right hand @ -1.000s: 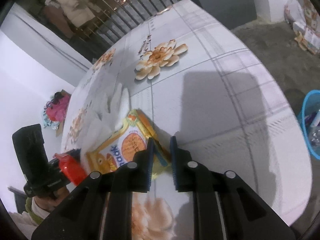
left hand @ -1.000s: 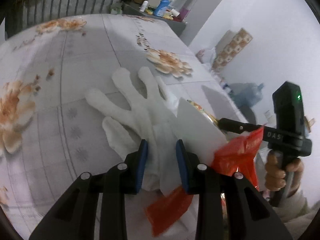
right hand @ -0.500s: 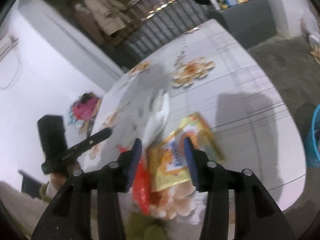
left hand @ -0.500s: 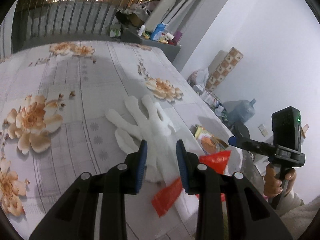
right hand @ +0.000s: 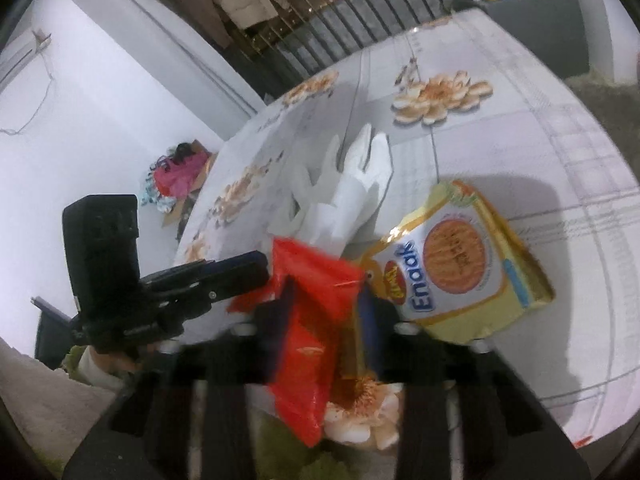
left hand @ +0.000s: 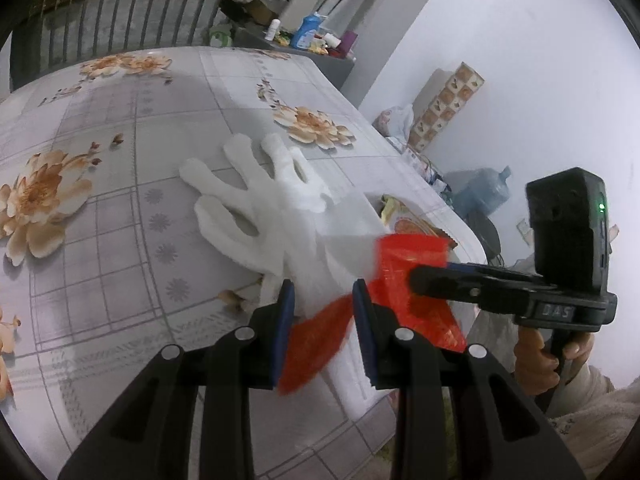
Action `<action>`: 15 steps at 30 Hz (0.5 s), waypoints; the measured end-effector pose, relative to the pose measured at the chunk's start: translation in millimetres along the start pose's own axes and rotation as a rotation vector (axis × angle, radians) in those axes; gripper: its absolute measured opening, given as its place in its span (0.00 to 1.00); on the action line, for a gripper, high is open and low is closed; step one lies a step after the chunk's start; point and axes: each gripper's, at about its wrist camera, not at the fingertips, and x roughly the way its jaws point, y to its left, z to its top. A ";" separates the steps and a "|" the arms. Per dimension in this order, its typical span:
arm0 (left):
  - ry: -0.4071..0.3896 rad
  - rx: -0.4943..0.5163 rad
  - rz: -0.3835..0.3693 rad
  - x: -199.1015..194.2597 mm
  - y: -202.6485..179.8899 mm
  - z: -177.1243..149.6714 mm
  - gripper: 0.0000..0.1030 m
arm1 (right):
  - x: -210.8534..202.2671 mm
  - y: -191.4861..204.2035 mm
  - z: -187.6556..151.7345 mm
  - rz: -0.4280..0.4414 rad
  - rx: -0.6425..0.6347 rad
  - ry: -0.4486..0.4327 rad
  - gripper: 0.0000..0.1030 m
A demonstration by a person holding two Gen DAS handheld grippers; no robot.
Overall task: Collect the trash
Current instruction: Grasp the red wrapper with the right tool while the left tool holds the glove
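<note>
Currently, your right gripper (right hand: 324, 320) (jaws just narrowed) pinches the red wrapper (right hand: 308, 344); your left gripper (left hand: 322, 320) jaws stand part-open around its tail, white glove (left hand: 256, 208) on the counter (left hand: 120, 240).

My jaws carry smooth blue pads on matt black plastic fingers (left hand: 280, 344). The red wrapper (right hand: 308, 344) looks like thin, glossy plastic film, creased. The white glove (left hand: 256, 216) seems soft, matt cloth with a slightly fuzzy surface. The yellow biscuit packet (right hand: 460, 268) is shiny printed foil. The flowered tablecloth (left hand: 120, 240) looks smooth, with a faint sheen.
</note>
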 end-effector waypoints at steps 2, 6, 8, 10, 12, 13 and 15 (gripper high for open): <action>-0.004 0.005 0.003 0.1 -0.3 1.4 0.28 | -4.4 0.1 -1.0 0.017 0.002 -0.006 0.09; -0.011 -0.001 0.009 -1.3 3.6 4.7 0.28 | -21.2 -2.3 -0.3 0.042 0.007 -0.043 0.08; -0.015 -0.001 0.013 -3.4 4.4 4.8 0.28 | -31.4 -5.5 0.8 0.043 0.013 -0.066 0.08; -0.016 0.000 0.013 -4.2 5.2 5.9 0.28 | -39.7 -9.9 2.2 0.044 0.022 -0.085 0.08; -0.009 0.001 0.013 -3.6 4.4 6.6 0.28 | -45.6 -15.0 3.2 0.021 0.033 -0.101 0.08; -0.002 0.002 0.013 -2.9 4.0 6.9 0.28 | -47.2 -18.1 3.8 0.007 0.039 -0.107 0.08; 0.015 0.006 0.010 -2.0 2.7 7.0 0.28 | -50.4 -24.7 4.3 -0.016 0.058 -0.119 0.08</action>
